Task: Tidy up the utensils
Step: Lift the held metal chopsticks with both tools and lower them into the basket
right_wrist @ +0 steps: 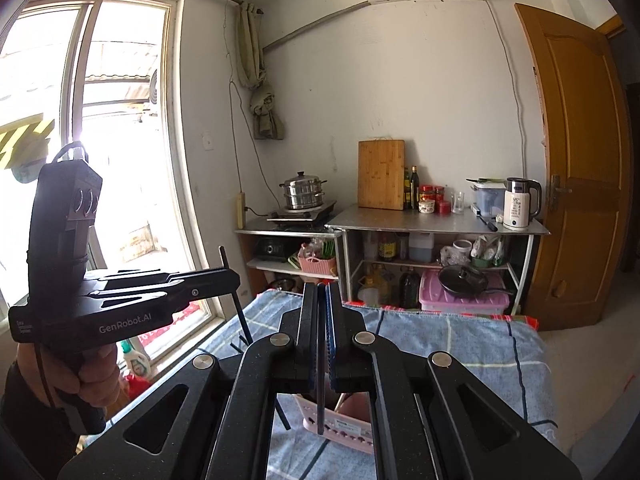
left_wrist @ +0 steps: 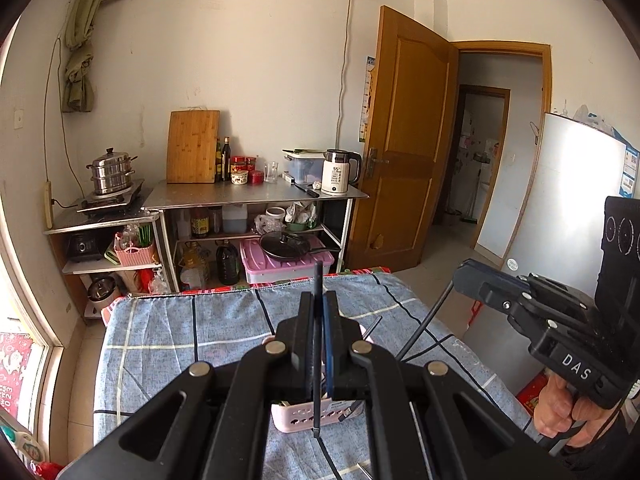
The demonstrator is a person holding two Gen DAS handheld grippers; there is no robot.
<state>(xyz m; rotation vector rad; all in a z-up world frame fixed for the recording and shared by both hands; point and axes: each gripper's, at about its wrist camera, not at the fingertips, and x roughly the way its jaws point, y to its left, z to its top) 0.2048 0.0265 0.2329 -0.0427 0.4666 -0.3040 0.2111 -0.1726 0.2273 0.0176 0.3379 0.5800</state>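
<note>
My left gripper (left_wrist: 319,300) is shut on a thin black chopstick (left_wrist: 318,276) that stands nearly upright, its lower end hanging over a pink slotted basket (left_wrist: 296,416) on the table. To its right, my right gripper (left_wrist: 460,276), held in a hand, is shut on a second black chopstick (left_wrist: 426,322) that slants down toward the table. In the right wrist view, the right gripper (right_wrist: 320,292) clamps its chopstick (right_wrist: 321,408) above the same basket (right_wrist: 348,434). The left gripper (right_wrist: 234,280) holds its chopstick (right_wrist: 245,324) at the left.
The table wears a blue checked cloth (left_wrist: 180,328). Behind it stand metal shelves (left_wrist: 256,194) with a kettle (left_wrist: 336,172), cutting board, bottles and a steamer pot. A wooden door (left_wrist: 404,140) is open at the right, a white fridge (left_wrist: 560,184) beyond it, and a window (right_wrist: 100,140) to the left.
</note>
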